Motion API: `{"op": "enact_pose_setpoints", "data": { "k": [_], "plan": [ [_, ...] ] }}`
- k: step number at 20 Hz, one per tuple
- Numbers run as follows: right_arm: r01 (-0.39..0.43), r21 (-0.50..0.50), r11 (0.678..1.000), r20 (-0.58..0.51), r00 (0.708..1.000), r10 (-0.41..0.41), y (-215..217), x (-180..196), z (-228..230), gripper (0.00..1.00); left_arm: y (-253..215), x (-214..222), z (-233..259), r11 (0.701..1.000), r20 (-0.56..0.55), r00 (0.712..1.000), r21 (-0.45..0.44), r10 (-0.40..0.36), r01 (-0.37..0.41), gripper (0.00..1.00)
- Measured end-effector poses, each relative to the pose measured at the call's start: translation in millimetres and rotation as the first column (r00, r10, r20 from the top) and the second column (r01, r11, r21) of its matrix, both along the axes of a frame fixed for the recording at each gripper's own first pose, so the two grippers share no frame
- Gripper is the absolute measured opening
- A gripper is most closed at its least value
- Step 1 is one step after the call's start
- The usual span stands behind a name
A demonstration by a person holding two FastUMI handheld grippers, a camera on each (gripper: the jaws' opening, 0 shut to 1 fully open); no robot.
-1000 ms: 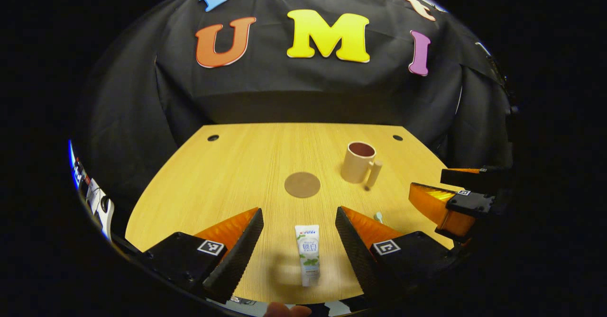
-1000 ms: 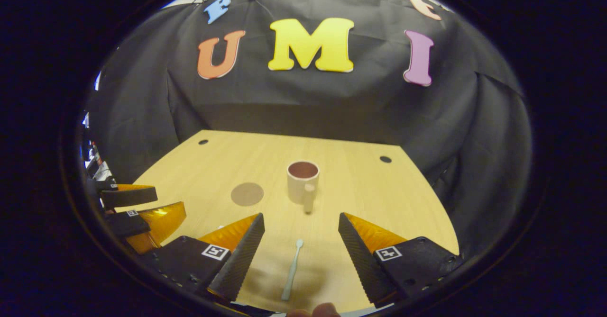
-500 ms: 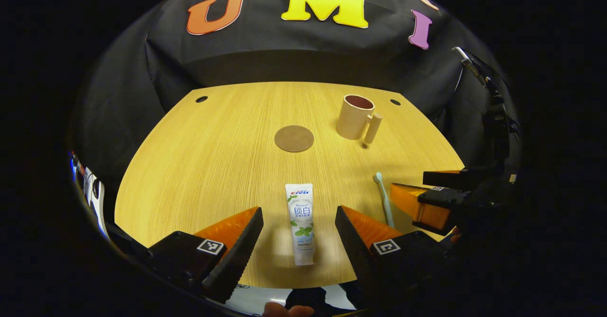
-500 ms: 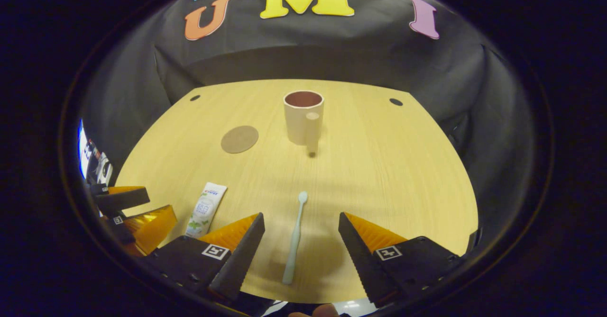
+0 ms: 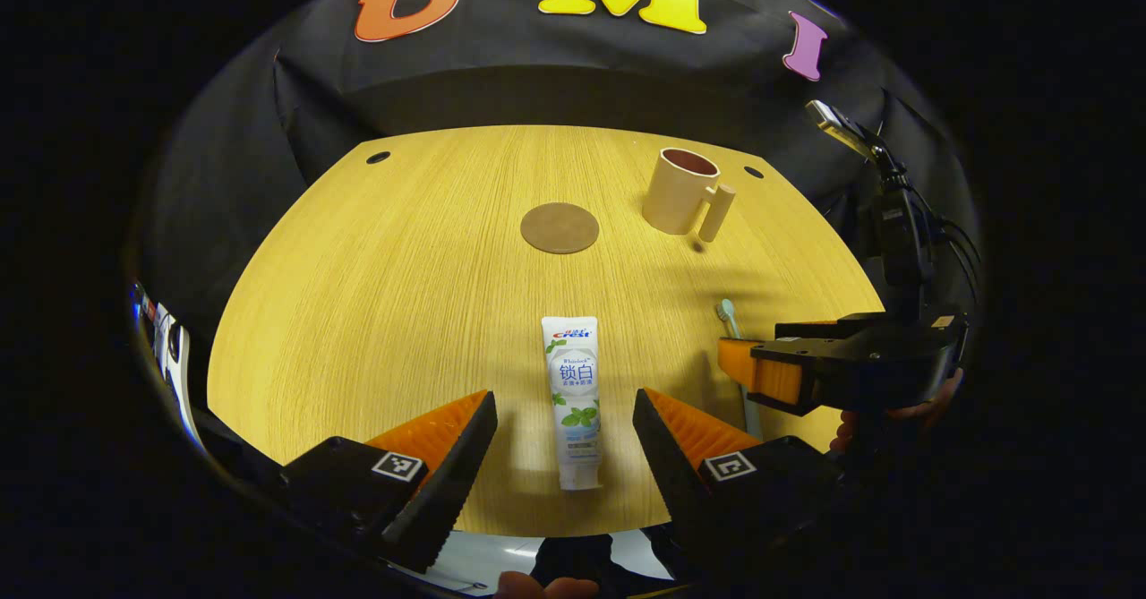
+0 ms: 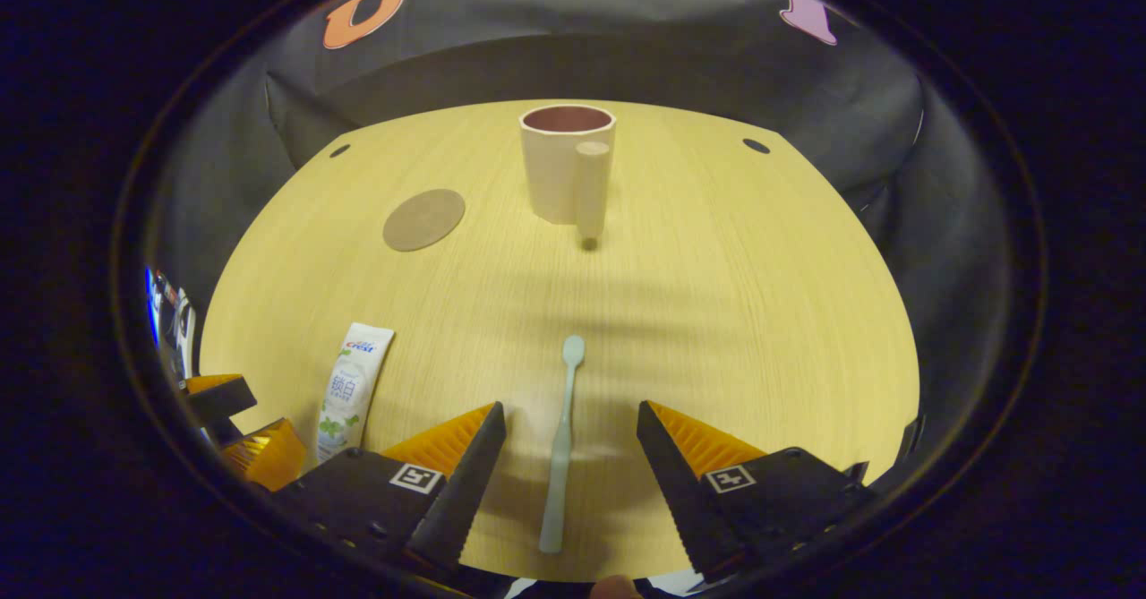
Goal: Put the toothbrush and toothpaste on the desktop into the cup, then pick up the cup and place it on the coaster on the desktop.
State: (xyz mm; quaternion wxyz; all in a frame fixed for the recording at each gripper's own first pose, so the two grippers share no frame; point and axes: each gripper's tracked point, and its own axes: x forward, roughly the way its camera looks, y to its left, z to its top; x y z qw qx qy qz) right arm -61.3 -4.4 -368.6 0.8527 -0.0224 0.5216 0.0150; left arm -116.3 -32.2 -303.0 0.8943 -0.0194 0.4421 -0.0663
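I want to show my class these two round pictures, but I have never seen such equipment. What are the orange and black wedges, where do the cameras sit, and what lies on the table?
A person holds a two-finger gripper in each hand; a camera rides on each. The left gripper straddles the white toothpaste tube, the right gripper the pale green toothbrush. Both are open, holding nothing. On the wooden table also stand a beige cup, empty as far as its inside shows, and a round brown coaster.

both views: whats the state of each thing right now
toothpaste: flat on desk, between open left claw fingers, untouched
toothbrush: flat on desk, between open right claw fingers, untouched
cup: upright, empty, off coaster
coaster: bare
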Motion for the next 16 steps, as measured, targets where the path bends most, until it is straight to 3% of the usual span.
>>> {"op": "enact_pose_setpoints", "data": {
  "k": [3, 5, 8, 9, 12, 14, 16],
  "plan": [
    [0.004, -0.005, 1.000, -0.015, 1.000, -0.004, 3, 3, -5, 0.66, 1, 0, -3, 1.000, -0.015, 1.000, 0.001, 0.003, -0.003, 0.98],
    [0.007, -0.008, 1.000, -0.025, 1.000, -0.007, 4, 3, -9, 0.42, 2, 0, -7, 1.000, -0.030, 1.000, 0.005, 0.001, -0.001, 0.98],
    [0.015, -0.020, 1.000, -0.038, 0.999, -0.016, 2, 2, -14, 0.28, -3, 0, -15, 1.000, -0.059, 0.998, -0.009, 0.008, -0.008, 0.98],
    [0.015, -0.017, 1.000, -0.044, 0.999, -0.015, 2, 1, -13, 0.18, -2, -2, -14, 1.000, -0.064, 0.998, -0.013, 0.008, -0.009, 0.98],
    [0.014, -0.021, 1.000, -0.041, 0.999, -0.015, 2, 5, -17, 0.17, -4, -6, -21, 1.000, -0.078, 0.997, -0.023, 0.002, -0.003, 0.98],
    [0.017, -0.019, 1.000, -0.041, 0.999, -0.017, 2, 2, -14, 0.05, -6, -9, -26, 1.000, -0.094, 0.996, -0.029, -0.004, 0.001, 0.98],
    [0.011, -0.009, 1.000, -0.044, 0.999, -0.012, 2, 2, -14, 0.09, -9, -9, -31, 0.999, -0.102, 0.995, -0.037, -0.003, -0.001, 0.98]
  ]
}}
